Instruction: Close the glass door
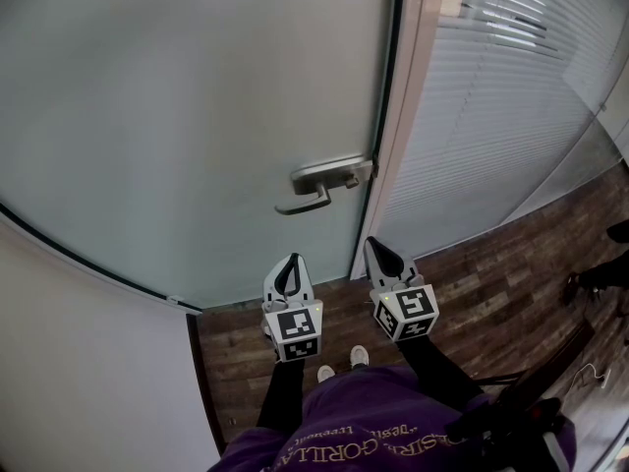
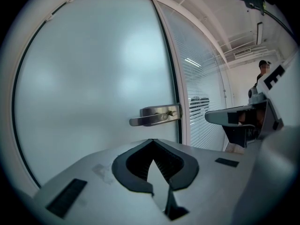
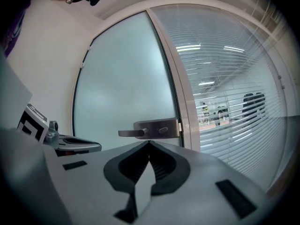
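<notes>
Our left tongs (image 1: 289,264), grey shells with black ribbed lining, are pressed tip to tip with nothing between them. Our right tongs (image 1: 378,251) look the same in their own view, closed and empty. Both hang side by side, well apart from everything and pointing roughly level at the door.

Ahead of them the brushed metal lever handle (image 1: 313,190) sits near the latch edge of the tall frosted glass door (image 1: 197,116). That edge lies against the white door frame (image 1: 398,136) with no gap we can make out, so we judge the closing done or all but done. If anything is left, it calls for a light push on the glass beside the handle to seat the latch, with no grasp needed.

For room, the dark wooden plank floor (image 1: 491,273) is open beneath and to the right. The white slatted blinds (image 1: 491,96) behind the glass partition bound the right side and the pale wall (image 1: 79,362) the left. A straight reach forward meets only the door.
</notes>
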Demonstrator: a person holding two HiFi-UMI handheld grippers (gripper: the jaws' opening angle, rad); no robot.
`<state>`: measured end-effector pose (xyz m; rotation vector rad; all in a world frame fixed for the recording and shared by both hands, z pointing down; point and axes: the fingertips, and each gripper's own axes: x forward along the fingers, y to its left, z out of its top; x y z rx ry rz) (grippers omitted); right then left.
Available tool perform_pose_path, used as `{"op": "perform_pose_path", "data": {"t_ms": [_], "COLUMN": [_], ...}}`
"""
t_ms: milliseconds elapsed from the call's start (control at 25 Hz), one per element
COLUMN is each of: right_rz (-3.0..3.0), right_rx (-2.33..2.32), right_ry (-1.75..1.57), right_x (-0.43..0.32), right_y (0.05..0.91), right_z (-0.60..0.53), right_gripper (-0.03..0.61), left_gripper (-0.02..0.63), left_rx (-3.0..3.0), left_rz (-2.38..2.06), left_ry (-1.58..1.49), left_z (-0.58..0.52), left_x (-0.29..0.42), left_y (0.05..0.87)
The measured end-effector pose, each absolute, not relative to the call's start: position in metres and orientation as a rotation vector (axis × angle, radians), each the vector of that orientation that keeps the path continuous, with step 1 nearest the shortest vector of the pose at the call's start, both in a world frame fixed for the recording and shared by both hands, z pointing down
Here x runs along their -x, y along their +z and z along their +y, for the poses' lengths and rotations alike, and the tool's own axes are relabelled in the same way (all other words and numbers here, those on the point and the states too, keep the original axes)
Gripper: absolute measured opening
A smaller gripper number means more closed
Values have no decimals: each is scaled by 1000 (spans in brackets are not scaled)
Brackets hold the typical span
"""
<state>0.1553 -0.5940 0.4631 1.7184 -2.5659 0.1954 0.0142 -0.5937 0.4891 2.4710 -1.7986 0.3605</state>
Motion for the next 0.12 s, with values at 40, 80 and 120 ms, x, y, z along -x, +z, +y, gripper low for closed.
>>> {"op": "perform_pose_path", "data": {"t_ms": [40,80,120], "right_rz": [-2566,-2566,-2565], "right_rx": [-1718,-1718,-1718], "right_ry": [195,196,196], "right_x": [-155,-155,-155], "right_y": [463,463,463], "right_z": [-594,-594,-594], "right_gripper": [-9,-9,-9], "left_gripper": [2,2,2], "left_rx": [-2471,-2471,-2471], "left_rz": [-1798,-1797,-1796], "left_ry": [361,362,363], "left_z": [-593,-593,-593], "left_x": [-15,-15,-16], "left_y": [489,490,490]}}
